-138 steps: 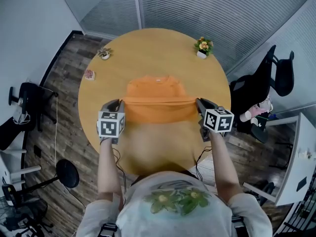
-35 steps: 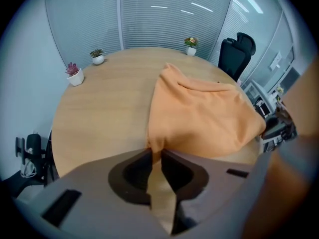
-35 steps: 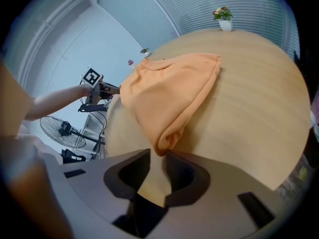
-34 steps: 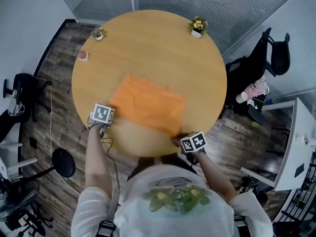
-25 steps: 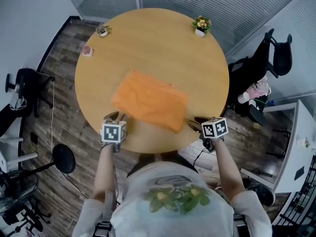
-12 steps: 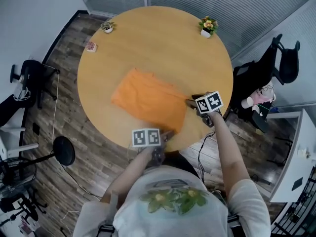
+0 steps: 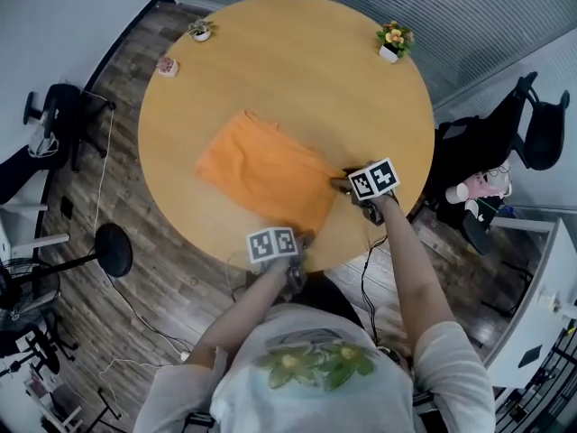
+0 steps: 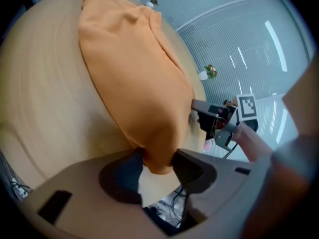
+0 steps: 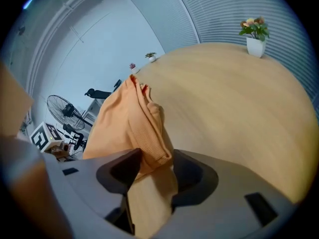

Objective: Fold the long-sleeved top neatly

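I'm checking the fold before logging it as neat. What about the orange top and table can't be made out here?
Sleeves of the orange top: no view shows them, presumably folded under its upper layer.
The small pink thing by the far edge of the table: head view, too small to identify.
The table's near rim: head view, partly covered by the person's arms.

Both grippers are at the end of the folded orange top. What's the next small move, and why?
Probably close the right gripper on its corner of the orange top. Its fingers have just been opening, with the hem between them but not clearly pinched, while the left gripper, just closing, seems to pinch the other corner.
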